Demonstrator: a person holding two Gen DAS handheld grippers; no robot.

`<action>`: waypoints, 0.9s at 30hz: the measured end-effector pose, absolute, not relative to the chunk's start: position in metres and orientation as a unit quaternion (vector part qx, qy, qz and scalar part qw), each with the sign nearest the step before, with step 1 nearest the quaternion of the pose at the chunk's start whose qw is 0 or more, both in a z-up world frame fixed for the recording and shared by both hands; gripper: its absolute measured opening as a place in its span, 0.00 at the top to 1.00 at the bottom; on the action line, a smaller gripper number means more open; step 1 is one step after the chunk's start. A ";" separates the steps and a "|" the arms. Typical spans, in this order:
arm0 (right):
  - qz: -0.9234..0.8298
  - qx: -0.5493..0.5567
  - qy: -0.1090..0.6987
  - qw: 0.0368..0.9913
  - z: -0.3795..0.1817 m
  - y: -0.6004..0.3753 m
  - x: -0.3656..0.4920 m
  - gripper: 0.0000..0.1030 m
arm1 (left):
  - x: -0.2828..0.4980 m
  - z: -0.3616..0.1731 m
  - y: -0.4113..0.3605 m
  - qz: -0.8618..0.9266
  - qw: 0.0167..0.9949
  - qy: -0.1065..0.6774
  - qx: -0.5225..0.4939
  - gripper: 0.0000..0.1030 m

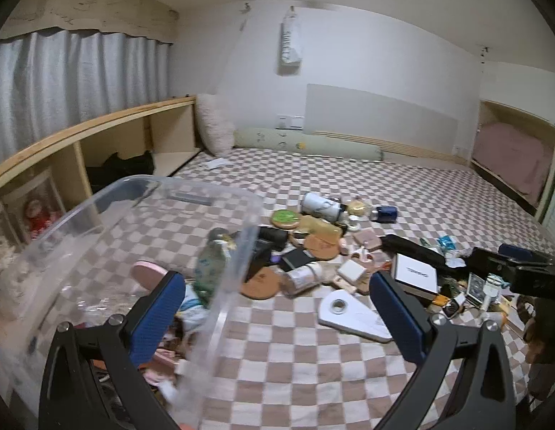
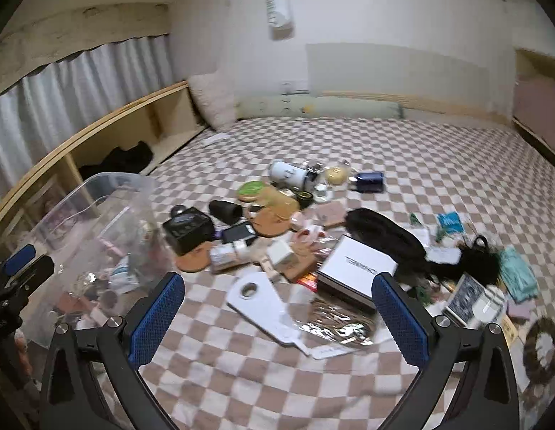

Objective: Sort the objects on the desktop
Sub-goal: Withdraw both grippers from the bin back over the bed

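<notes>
Left hand-held gripper (image 1: 277, 306): matte black angular frame at the frame's bottom, two blue textured rubber finger pads (image 1: 159, 317), silver round screws at the pad bases. Right hand-held gripper (image 2: 279, 317): identical black frame, blue pads (image 2: 157, 319), silver screws.

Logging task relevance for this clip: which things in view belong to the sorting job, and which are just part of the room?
Belongs to the job:
clear plastic storage bin
white flat box with black lettering
round cork coaster
white cylindrical mug lying on its side

Just lying about:
white fluffy pillow
pale green bolster cushion
grey curtain
</notes>
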State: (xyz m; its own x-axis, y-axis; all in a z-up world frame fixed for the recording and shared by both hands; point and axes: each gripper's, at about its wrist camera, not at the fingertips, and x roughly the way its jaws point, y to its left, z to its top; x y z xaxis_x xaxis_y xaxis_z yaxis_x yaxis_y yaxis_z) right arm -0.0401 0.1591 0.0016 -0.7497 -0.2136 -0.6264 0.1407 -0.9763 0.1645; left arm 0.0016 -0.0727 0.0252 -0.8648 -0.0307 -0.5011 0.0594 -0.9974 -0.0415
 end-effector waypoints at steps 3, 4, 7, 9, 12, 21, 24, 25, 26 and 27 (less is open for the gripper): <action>-0.933 0.346 -0.067 0.077 -0.009 0.177 -0.040 0.00 | -0.003 0.019 -0.054 -0.965 0.003 0.022 0.260 0.00; -0.934 0.345 -0.068 0.070 -0.012 0.182 -0.039 0.00 | -0.005 0.016 -0.048 -0.965 -0.002 0.018 0.260 0.00; -0.932 0.350 -0.072 0.059 -0.023 0.196 -0.036 0.00 | -0.009 0.008 -0.031 -0.966 -0.011 0.004 0.259 0.00; -0.927 0.363 -0.076 0.053 -0.034 0.204 -0.036 0.00 | -0.013 0.001 -0.022 -0.964 -0.021 0.006 0.264 0.00; -0.922 0.378 -0.071 0.041 -0.049 0.214 -0.037 0.00 | -0.022 -0.014 -0.009 -0.960 -0.038 0.010 0.277 0.00; -0.897 0.441 -0.038 0.006 -0.115 0.231 -0.045 0.00 | -0.044 -0.065 0.017 -0.942 -0.061 0.000 0.331 0.00; -0.885 0.463 -0.036 0.002 -0.142 0.233 -0.048 0.00 | -0.049 -0.081 0.021 -0.935 -0.066 0.005 0.350 0.00; -0.881 0.472 -0.037 0.002 -0.151 0.233 -0.049 0.00 | -0.051 -0.087 0.023 -0.932 -0.068 0.006 0.356 0.00; -0.876 0.480 -0.038 0.003 -0.160 0.234 -0.050 0.00 | -0.053 -0.091 0.023 -0.930 -0.068 0.008 0.360 0.00; -0.871 0.489 -0.041 0.006 -0.168 0.234 -0.051 0.00 | -0.055 -0.096 0.023 -0.929 -0.067 0.009 0.364 0.00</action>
